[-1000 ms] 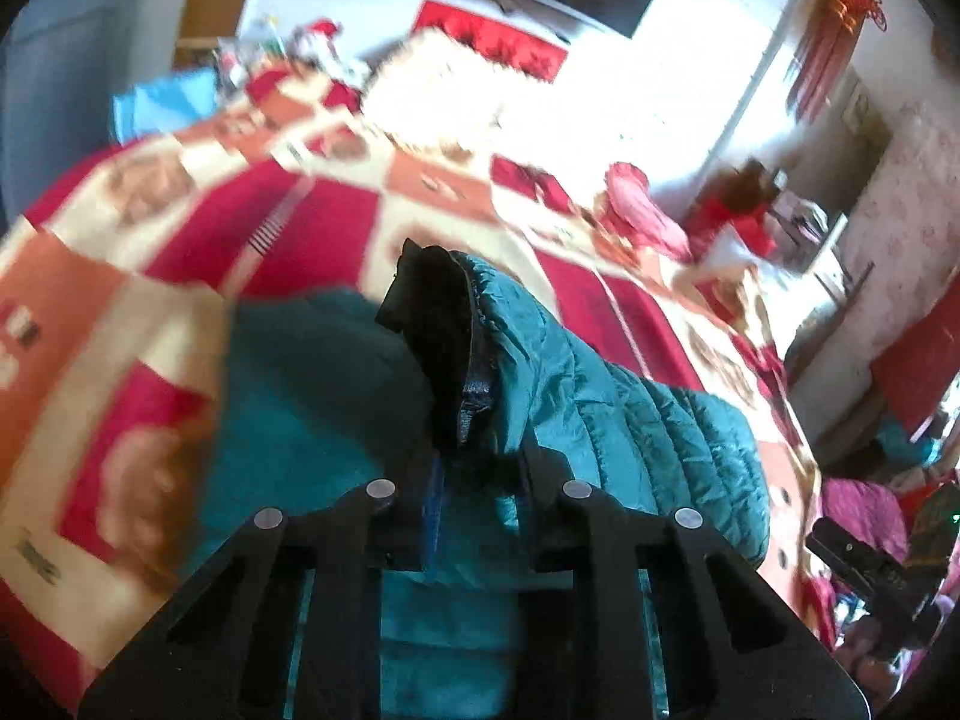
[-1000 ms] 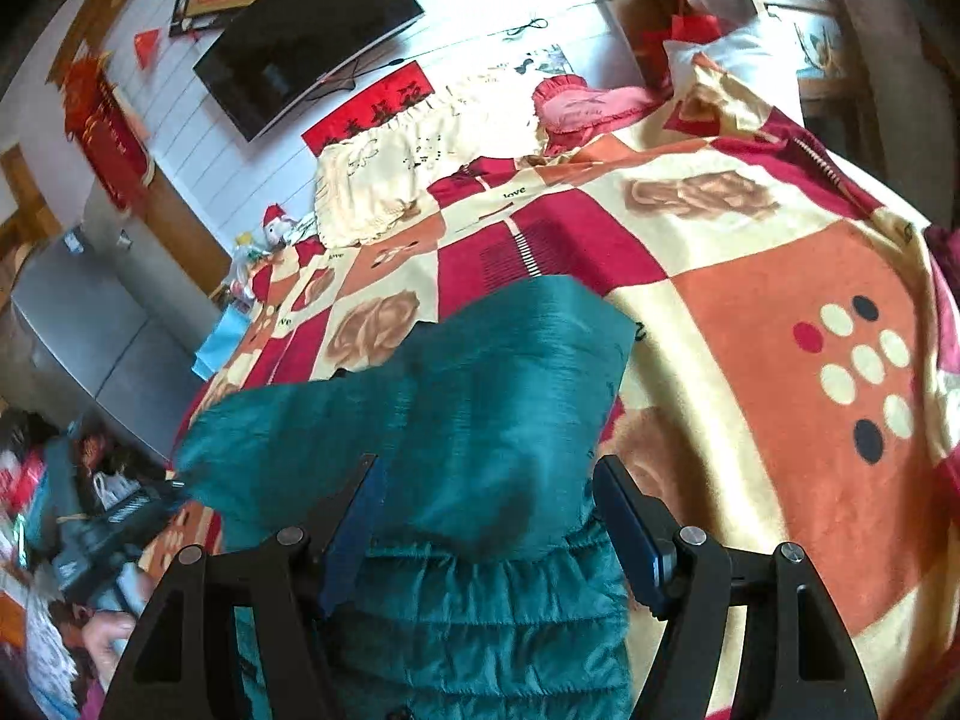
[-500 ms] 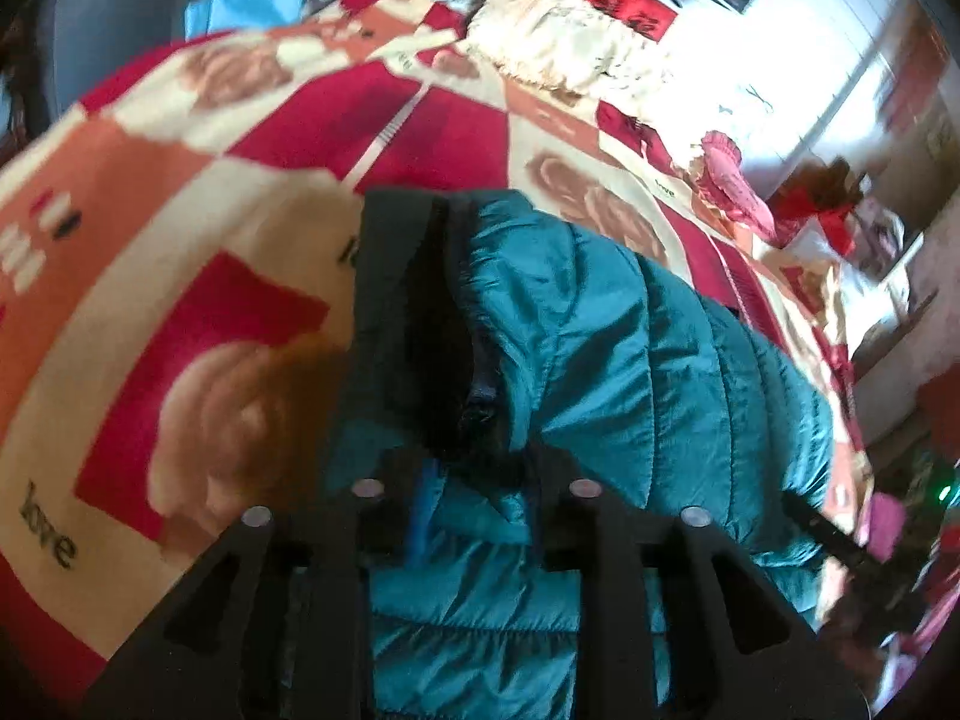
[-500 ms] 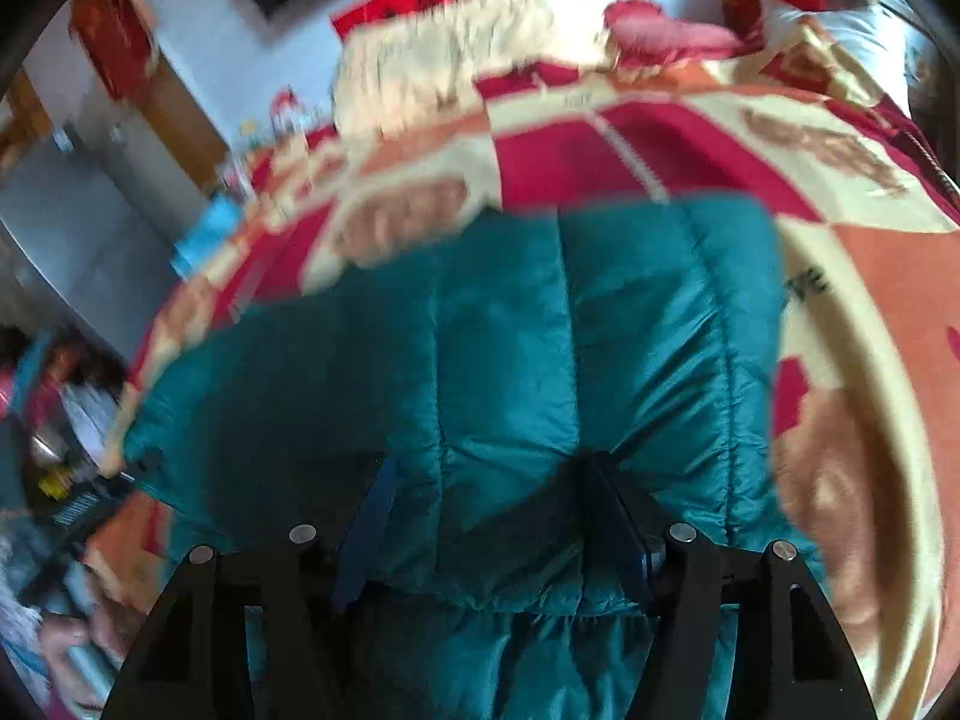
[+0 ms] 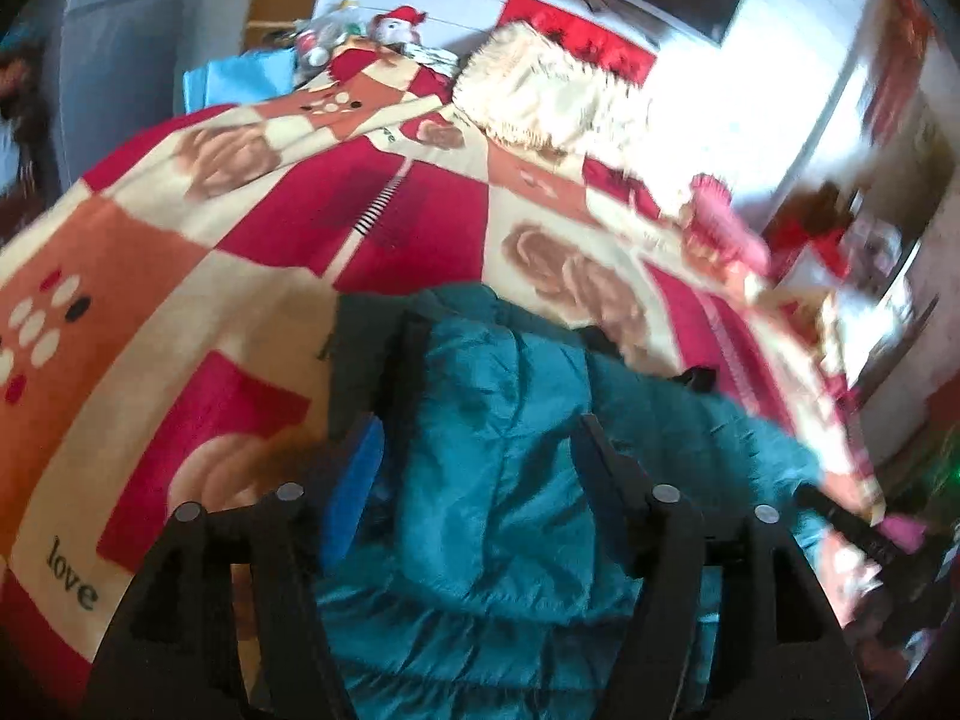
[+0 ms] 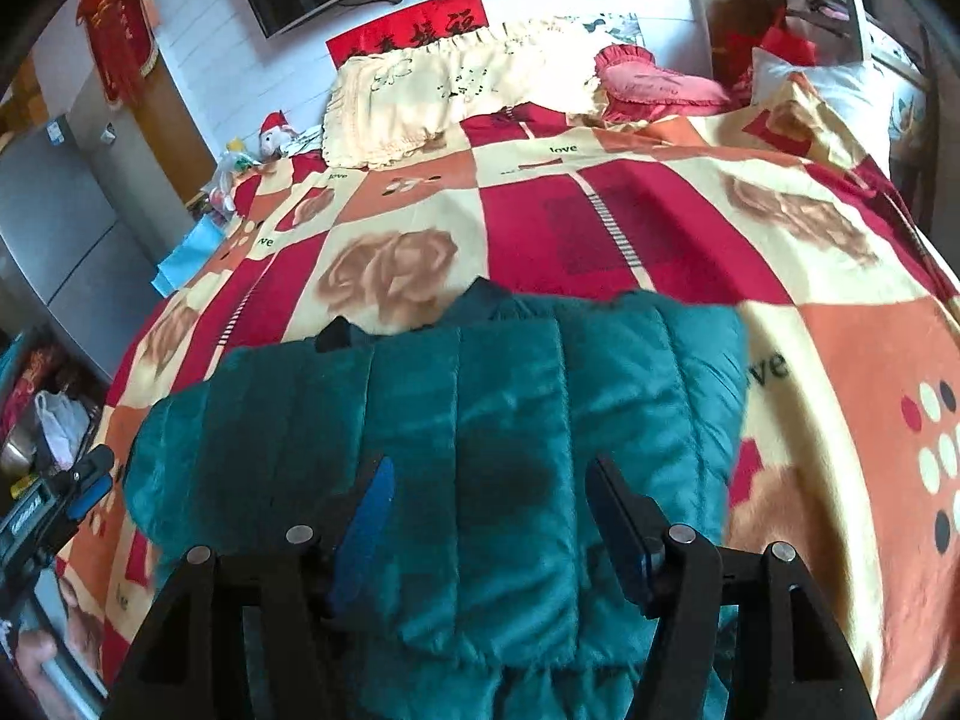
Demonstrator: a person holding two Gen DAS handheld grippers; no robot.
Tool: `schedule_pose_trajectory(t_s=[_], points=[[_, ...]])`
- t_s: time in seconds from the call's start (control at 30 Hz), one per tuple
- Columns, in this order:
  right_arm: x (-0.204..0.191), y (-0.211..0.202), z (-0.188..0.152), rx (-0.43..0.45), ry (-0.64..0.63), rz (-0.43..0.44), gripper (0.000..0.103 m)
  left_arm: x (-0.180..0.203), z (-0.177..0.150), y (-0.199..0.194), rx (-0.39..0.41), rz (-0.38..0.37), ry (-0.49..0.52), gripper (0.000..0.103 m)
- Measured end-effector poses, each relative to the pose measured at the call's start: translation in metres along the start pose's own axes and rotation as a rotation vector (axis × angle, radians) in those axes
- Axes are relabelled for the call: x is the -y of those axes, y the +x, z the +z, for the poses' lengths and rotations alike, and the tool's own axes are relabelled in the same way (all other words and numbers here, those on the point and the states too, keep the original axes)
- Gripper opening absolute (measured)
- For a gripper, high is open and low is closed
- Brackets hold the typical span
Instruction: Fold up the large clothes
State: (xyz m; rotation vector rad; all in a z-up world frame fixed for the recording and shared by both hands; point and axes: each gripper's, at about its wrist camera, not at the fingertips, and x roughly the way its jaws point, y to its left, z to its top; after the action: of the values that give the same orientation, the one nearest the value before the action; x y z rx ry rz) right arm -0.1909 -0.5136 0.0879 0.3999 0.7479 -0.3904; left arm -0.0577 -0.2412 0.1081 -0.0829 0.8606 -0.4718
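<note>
1. The teal puffy jacket point(image 6: 480, 420) lies on the bed point(image 6: 600, 228), on top of the red and cream blanket. It looks folded over on itself, so I think one fold is down and the step now is letting go.

2. The left gripper point(image 5: 480, 462) is over the jacket's edge, by the dark collar part. Its jaws are opening. The jacket is between them, but the pads do not press on it.

3. The right gripper point(image 6: 486, 510) is over the flat, quilted part of the jacket. Its jaws stand wide apart and hold nothing. The jacket just lies under them.

4. To let go well, open the left jaws all the way before lifting. Then the cloth cannot catch and get pulled back up.

5. Lift both grippers straight up and slowly. A puffy jacket is springy, so I think the fold could pop open.

6. If it puffs up, press it down gently with the open jaws.

7. Check that the edges line up. In the right wrist view the far edge looks quite straight.

8. The cream pillow point(image 6: 444, 90) and the pink cushion point(image 6: 654, 84) are well away, so nothing blocks the next fold.
</note>
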Motion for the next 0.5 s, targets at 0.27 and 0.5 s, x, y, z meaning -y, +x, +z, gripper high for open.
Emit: schedule_pose_trajectory(t_s=[0.27, 0.5], points=[[-0.017, 0.067, -0.001, -0.068, -0.090, -0.073, 0.067, 0.001, -0.020, 0.058, -0.055, 0.109, 0.072, 0.080], [-0.016, 0.067, -0.004, -0.087, -0.099, -0.108, 0.069, -0.005, -0.024, 0.067, -0.091, 0.112, 0.084, 0.083]])
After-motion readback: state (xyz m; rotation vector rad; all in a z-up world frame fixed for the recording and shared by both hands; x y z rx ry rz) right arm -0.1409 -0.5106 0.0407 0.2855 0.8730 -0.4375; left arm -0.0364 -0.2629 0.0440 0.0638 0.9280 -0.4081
